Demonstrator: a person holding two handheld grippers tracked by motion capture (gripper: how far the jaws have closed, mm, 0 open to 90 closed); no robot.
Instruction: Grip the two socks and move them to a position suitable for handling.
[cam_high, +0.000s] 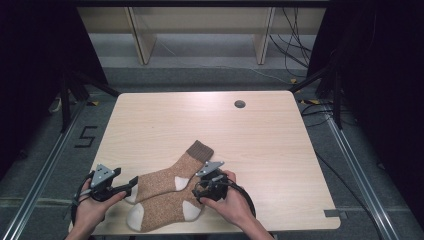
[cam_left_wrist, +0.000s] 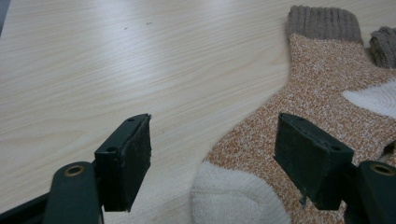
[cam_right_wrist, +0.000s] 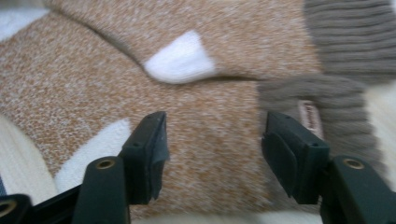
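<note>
Two orange-brown socks with white toes and heels and brown cuffs lie side by side near the table's front edge. The upper sock (cam_high: 167, 180) runs up to its cuff (cam_high: 200, 150); the lower sock (cam_high: 160, 210) lies just in front of it. My left gripper (cam_high: 132, 186) stands open at the upper sock's white toe (cam_left_wrist: 233, 198), which lies between the jaws (cam_left_wrist: 215, 135) without being pressed. My right gripper (cam_high: 199, 189) hovers open over the lower sock's leg (cam_right_wrist: 210, 140), beside its brown cuff (cam_right_wrist: 317, 100). The upper sock's white heel (cam_right_wrist: 180, 60) lies just beyond.
The light wood table (cam_high: 250, 135) stretches bare behind and to the right of the socks, with a round cable hole (cam_high: 240, 104) near its far edge. Wooden frames and cables stand on the floor beyond the table.
</note>
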